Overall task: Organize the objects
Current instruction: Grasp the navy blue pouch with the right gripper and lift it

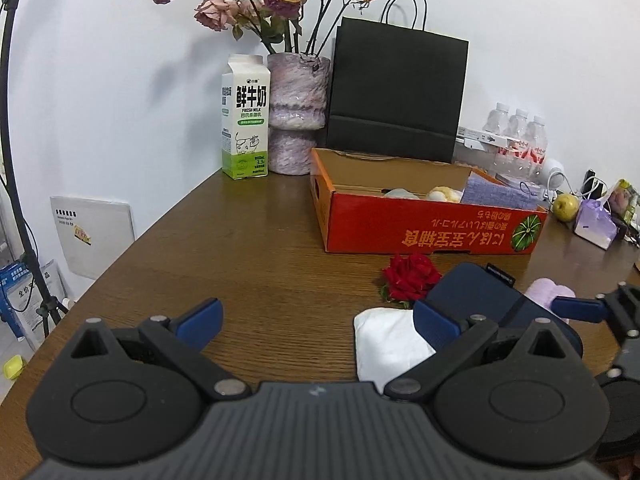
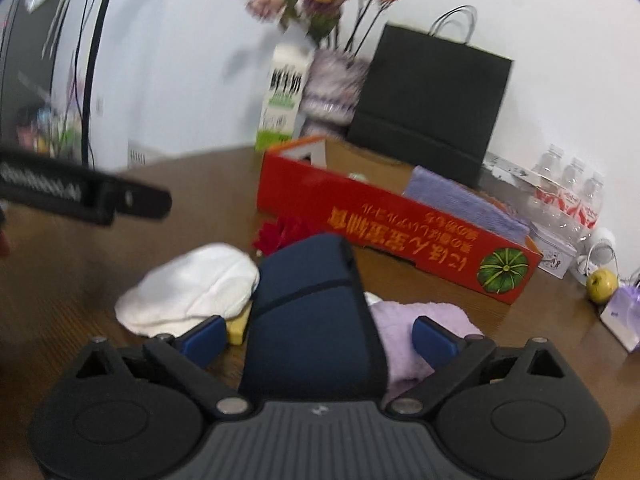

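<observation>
1. Left wrist view — the left gripper hangs spread and empty above the wooden tabletop. A folded white cloth lies just beside its right finger, a red rose and a navy pouch beyond it, all short of the red cardboard box standing toward the far edge.

2. Right wrist view — the right gripper, jaws wide apart, straddles the navy pouch without pinching it. The pouch rests on a lilac towel, touching the white cloth. It looks padded, light and soft-sided, likely to give under pressure; a grip across its near end seems safest. The box sits near, part filled.
</observation>
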`<state>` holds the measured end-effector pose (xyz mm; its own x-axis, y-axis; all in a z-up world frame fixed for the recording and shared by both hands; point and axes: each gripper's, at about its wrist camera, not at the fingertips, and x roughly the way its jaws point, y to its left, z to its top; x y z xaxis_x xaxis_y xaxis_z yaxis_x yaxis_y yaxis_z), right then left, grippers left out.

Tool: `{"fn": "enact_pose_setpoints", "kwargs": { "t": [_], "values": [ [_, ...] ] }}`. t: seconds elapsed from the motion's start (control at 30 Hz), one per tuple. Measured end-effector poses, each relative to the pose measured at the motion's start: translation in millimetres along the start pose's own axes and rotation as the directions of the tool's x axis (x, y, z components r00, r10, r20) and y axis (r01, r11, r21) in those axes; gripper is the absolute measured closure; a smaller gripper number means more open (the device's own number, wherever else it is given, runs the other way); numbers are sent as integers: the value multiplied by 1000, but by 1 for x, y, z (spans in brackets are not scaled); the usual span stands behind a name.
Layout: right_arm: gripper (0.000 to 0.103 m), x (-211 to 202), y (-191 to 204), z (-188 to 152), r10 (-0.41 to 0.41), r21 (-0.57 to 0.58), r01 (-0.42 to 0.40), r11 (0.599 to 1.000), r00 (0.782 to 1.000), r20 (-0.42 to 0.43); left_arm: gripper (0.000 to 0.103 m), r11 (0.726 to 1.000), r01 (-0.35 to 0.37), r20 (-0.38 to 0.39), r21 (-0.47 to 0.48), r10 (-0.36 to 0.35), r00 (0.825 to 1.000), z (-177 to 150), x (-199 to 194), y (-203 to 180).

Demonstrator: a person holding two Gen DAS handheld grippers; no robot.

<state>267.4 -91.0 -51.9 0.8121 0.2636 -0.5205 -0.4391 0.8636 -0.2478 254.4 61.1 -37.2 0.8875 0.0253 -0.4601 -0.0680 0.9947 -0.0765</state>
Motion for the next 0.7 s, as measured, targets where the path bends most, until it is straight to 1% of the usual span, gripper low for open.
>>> {"fn": "enact_pose_setpoints", "kwargs": {
  "t": [0.07, 0.13, 0.2, 0.27, 0.33, 0.53, 0.7],
  "values": [
    [6, 7, 7, 1, -14, -35, 13, 999, 999, -37, 0, 1000, 4, 0, 4, -4, 1000, 0, 0, -1],
    [8, 7, 8, 0, -13, -38, 12, 999, 999, -33, 0, 1000, 6, -1, 5, -6, 1000, -1, 0, -1],
    [16, 8, 5, 0, 7, -20, -7, 1000, 999, -36, 0, 1000, 6, -2, 4, -6, 1000, -1, 0, -1],
    [28, 8, 0, -1, 24, 11, -24, 1000, 999, -38, 0, 1000, 7, -4, 4, -7, 1000, -1, 1, -1],
    [36, 7, -3, -2, 20, 24, -19, 1000, 999, -33, 0, 1000, 7, -5, 2, -7, 1000, -1, 1, -1],
    [43, 0, -19, -4, 35, 105, -37, 994, 999, 17, 0, 1000, 9, -4, -8, -9, 1000, 0, 1, 1],
    [46, -11, -25, -5, 3, 140, -14, 990, 997, 82, 0, 1000, 7, -3, -14, -7, 1000, -1, 2, 2]
  ]
}}
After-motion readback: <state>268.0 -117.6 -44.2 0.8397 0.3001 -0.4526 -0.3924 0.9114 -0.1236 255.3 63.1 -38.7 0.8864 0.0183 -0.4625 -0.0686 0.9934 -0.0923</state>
